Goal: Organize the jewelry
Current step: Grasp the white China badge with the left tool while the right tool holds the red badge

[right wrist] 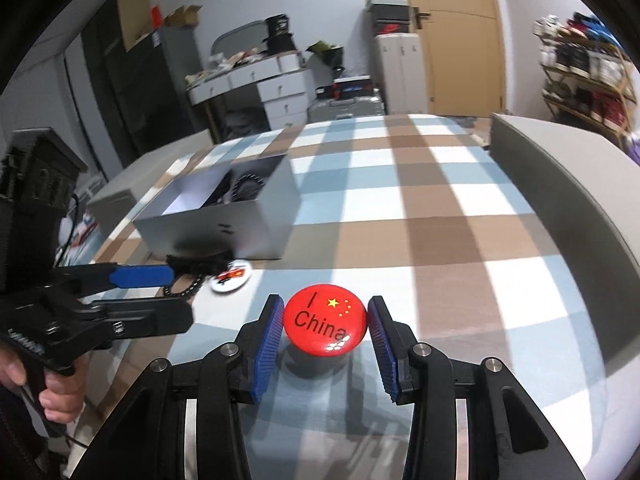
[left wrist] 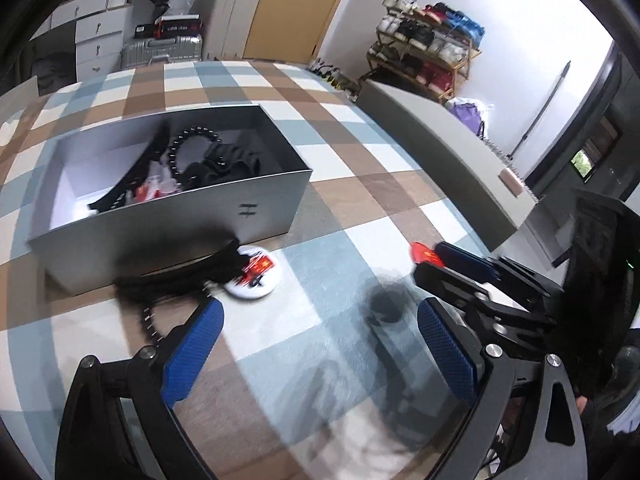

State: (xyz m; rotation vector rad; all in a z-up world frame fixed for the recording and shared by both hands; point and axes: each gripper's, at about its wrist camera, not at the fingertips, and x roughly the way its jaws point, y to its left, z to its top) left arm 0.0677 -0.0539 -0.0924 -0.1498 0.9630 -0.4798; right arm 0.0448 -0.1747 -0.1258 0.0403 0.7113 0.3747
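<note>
- In the right wrist view, the right gripper [right wrist: 325, 326] sits at lower centre and pinches a round red badge [right wrist: 324, 320] between its blue pads, one pad against each edge. The badge is lifted clear of the checked cloth, with its shadow showing below it.
- In the left wrist view the same badge peeks out as a red sliver [left wrist: 425, 254] at the right gripper's tip, at centre right.
- The left gripper [left wrist: 320, 332] fills the bottom of its own view, jaws spread wide and nothing between them; it holds no item.
- The grey box [left wrist: 256, 196], at left centre of the left wrist view, stands open on the cloth and already holds dark items: a beaded black loop and strap-like pieces, with some red and white bits beside them.
- Still outside the box, just in front of its near wall, lie a white badge with red print [left wrist: 252, 276], a black tassel-like bundle [left wrist: 176, 276] and a black beaded strand [left wrist: 150, 320] curling toward the left gripper's finger.
- Judged from this, the sorting is well started but unfinished: the red badge is in hand and probably bound for the box, and at least three loose pieces remain on the cloth.
</note>
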